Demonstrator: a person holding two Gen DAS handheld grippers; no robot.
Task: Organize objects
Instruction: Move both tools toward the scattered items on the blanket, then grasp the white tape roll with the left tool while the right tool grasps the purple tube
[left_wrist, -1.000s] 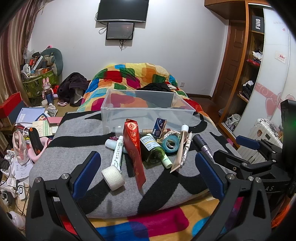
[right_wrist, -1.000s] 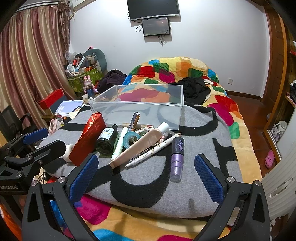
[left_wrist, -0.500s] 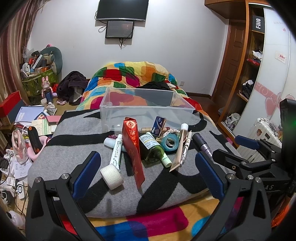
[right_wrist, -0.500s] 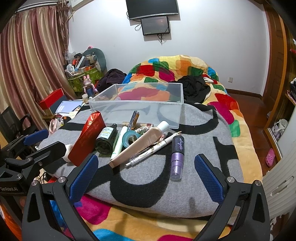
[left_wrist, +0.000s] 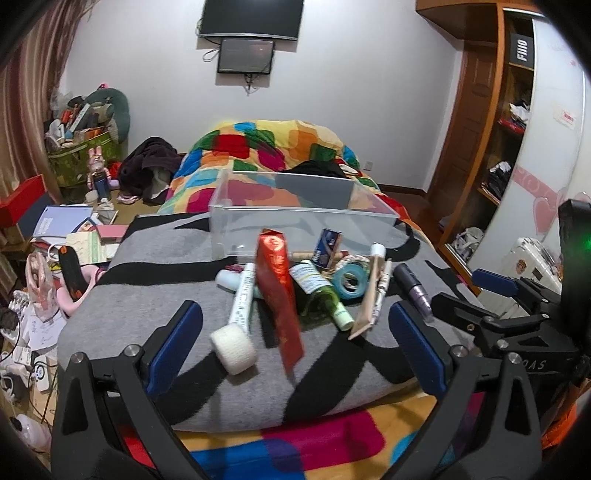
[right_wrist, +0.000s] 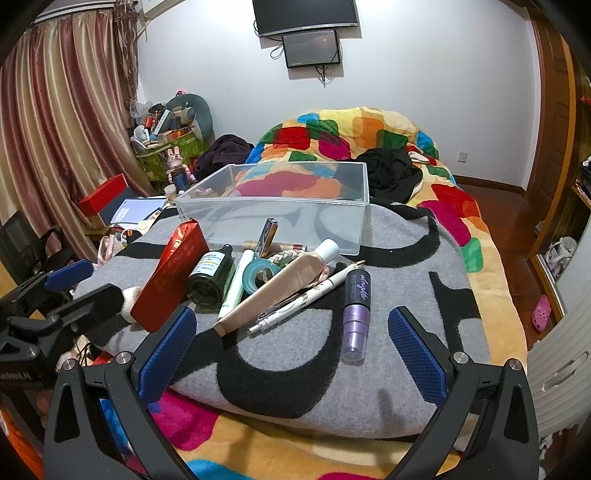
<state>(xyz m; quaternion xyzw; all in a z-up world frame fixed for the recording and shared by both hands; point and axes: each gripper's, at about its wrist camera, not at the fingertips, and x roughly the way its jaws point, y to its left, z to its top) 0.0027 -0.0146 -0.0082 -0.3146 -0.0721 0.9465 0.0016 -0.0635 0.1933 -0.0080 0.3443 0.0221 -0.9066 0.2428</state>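
Left gripper (left_wrist: 295, 345): jaws spread wide, nothing between the blue pads, held low at the near edge of the grey-and-black blanket (left_wrist: 177, 266). Just ahead, between the pads: white bandage roll (left_wrist: 233, 347) toward the left pad, long red box (left_wrist: 279, 291) at centre, tilted over its neighbours. Left of the box, a white tube (left_wrist: 242, 297); right of it, a green bottle (left_wrist: 319, 291) lying on its side, then teal tape roll (left_wrist: 350, 281).

Right gripper (right_wrist: 291, 350): jaws wide, empty. Closest ahead, purple cosmetic bottle (right_wrist: 355, 315) lying lengthwise toward the right pad; white pen (right_wrist: 303, 301) and beige tube (right_wrist: 280, 284) slant across centre. Beyond the pile, clear plastic bin (right_wrist: 284, 205) sits on the blanket, nothing inside. Further out, patchwork quilt (right_wrist: 369, 129) and wall screens (right_wrist: 310, 33).
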